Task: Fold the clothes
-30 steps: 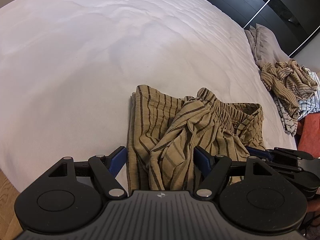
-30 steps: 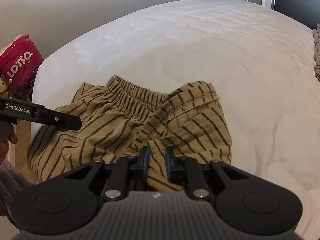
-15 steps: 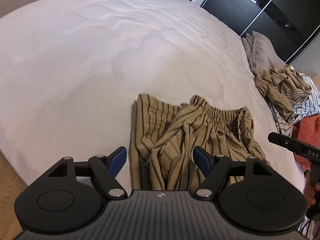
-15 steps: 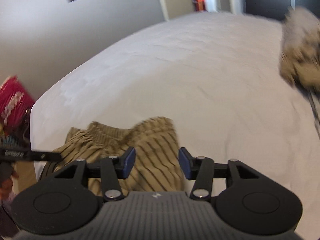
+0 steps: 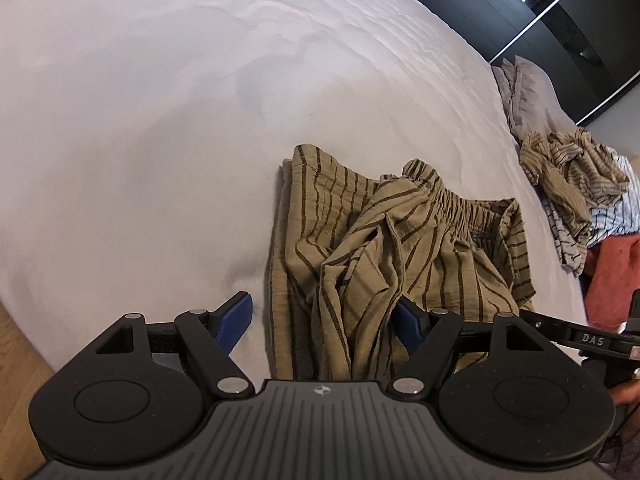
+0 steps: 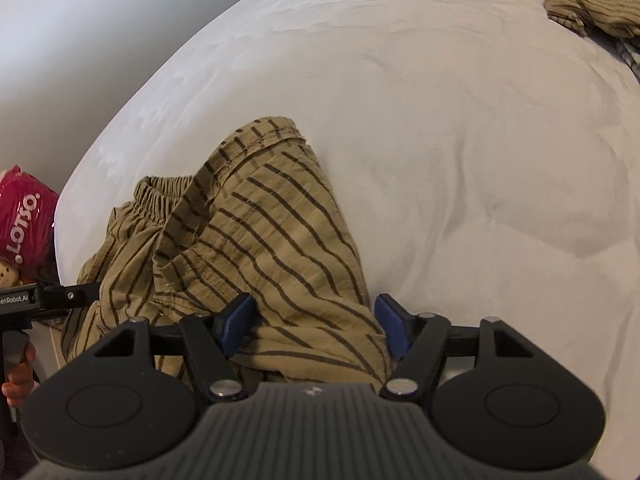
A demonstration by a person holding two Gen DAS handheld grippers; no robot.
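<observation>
The tan striped shorts [image 5: 384, 248] lie crumpled at the near edge of the white bed [image 5: 160, 120], elastic waistband bunched up toward the middle, one leg flattened out toward the far side and the rest heaped in loose folds. The left gripper [image 5: 324, 316] hangs just over the near part of the heap with its jaws spread wide; cloth lies between the blue pads [image 5: 236, 316] but neither pad presses on it, so nothing is grasped there. The right gripper [image 6: 316, 320] sits low over the striped leg of the shorts [image 6: 256, 236], and its jaws have just been opening: fabric runs between the two pads, yet both stand apart from it, the hold let go. From the left view the right tool's black finger shows just past the shorts' corner. Further along the bed's far side is a loose pile of clothes [image 5: 572, 172], another tan striped piece on top of something pale with thin stripes, and a reddish cloth [image 5: 612, 280] beside it. The only container about is a pink plastic bag [image 6: 24, 220] off the bed's edge, printed with white letters; what it holds I cannot tell.
</observation>
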